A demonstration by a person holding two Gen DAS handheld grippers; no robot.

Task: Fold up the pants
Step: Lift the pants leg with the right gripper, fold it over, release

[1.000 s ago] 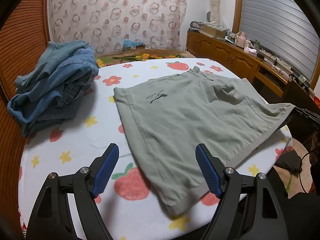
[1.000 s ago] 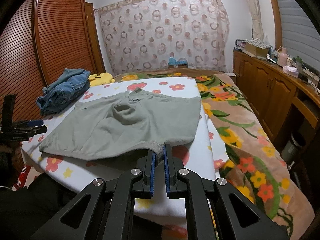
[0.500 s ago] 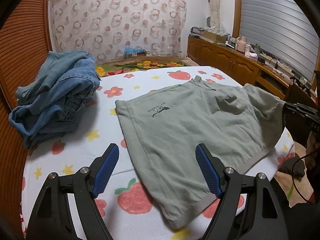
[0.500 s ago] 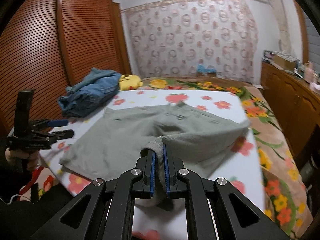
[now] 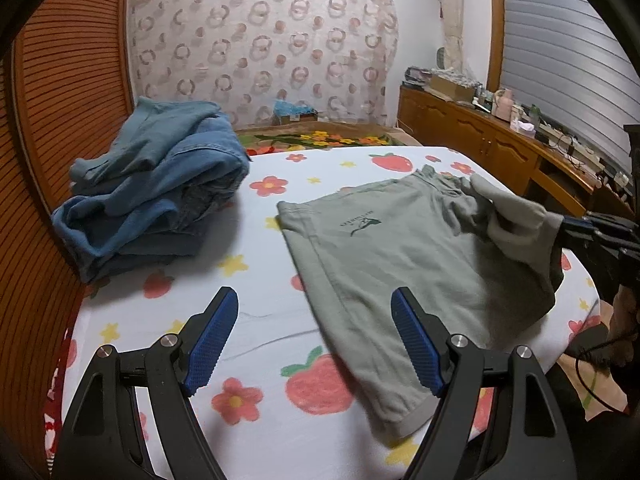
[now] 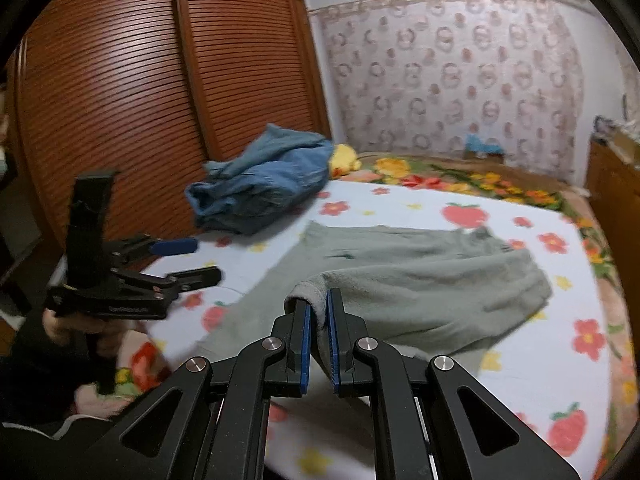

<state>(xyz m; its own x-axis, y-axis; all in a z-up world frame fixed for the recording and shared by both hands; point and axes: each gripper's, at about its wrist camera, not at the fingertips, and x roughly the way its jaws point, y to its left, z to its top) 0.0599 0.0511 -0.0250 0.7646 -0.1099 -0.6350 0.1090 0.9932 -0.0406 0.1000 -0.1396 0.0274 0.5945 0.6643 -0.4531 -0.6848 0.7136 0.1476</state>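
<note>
The grey-green shorts (image 5: 404, 264) lie flat on the bed (image 5: 280, 320), on its strawberry-and-flower sheet, their long axis crosswise in the left wrist view, with one leg hem at the near edge. The right tool (image 6: 318, 312) is clamped narrow on a hem corner, lifting it and doubling that side over the rest. The left tool (image 5: 316, 336) stands wide, holding nothing, above the sheet by the shorts' near edge. A pile of blue jeans (image 5: 152, 184) sits well apart.

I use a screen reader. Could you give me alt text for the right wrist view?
The right claw is shut on a hem of grey-green shorts, lifting it above a fruit-print sheet. The open left claw hovers at left; blue jeans lie piled behind.
</note>
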